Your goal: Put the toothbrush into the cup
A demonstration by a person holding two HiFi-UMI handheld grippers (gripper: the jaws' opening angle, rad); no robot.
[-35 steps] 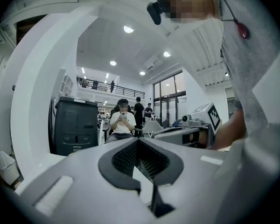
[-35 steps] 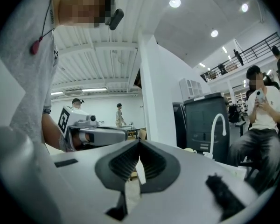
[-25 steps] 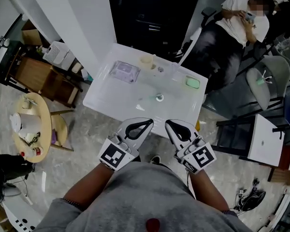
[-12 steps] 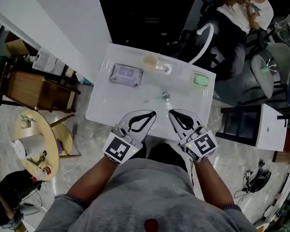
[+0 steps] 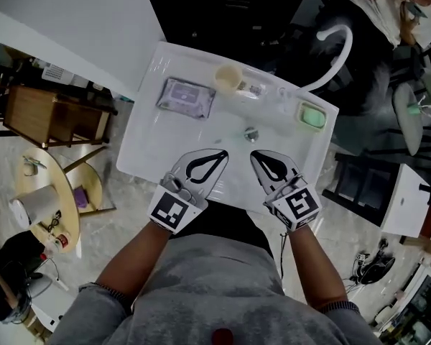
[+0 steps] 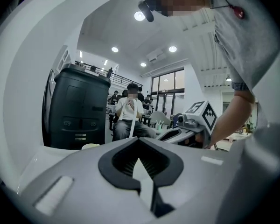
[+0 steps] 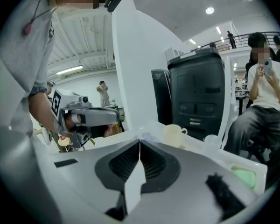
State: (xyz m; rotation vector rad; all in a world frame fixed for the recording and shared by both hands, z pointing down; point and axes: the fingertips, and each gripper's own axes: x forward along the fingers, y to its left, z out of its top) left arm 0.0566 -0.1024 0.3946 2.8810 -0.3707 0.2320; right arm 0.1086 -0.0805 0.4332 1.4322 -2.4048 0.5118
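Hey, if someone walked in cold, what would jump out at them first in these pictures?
Two shut, empty grippers sit side by side at the near edge of a white basin: the left gripper and the right gripper. Along the basin's far side lie a purple packet, a cream cup and a green soap.

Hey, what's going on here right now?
A person stands at a white basin with a hand-held gripper in each hand. The left hand-held gripper and the right hand-held gripper hover side by side over the near edge, jaws together, holding nothing. The cream cup sits at the far rim, untouched. The toothbrush can't be made out clearly, so nothing has been picked up yet.
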